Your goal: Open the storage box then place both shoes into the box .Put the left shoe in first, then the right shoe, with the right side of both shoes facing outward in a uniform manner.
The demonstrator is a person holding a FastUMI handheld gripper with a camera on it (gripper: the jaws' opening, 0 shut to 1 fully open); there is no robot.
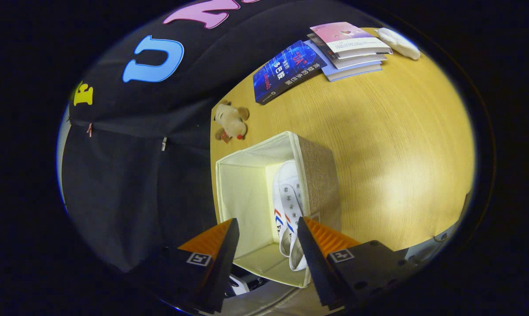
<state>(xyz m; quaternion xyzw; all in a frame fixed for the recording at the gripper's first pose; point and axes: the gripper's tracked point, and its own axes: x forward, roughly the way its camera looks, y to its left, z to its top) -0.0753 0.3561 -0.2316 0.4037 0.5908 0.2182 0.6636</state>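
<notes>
Gripper fingers spread, empty, above open storage box; white sneaker inside, probably left shoe, long axis parallel to fingers, against right wall.

**Clutter on the wooden surface**

A small plush dog lies at the edge of the surface. Farther along rests a blue book, just beside a stack of books. A white soft object sits next to that stack.
</notes>
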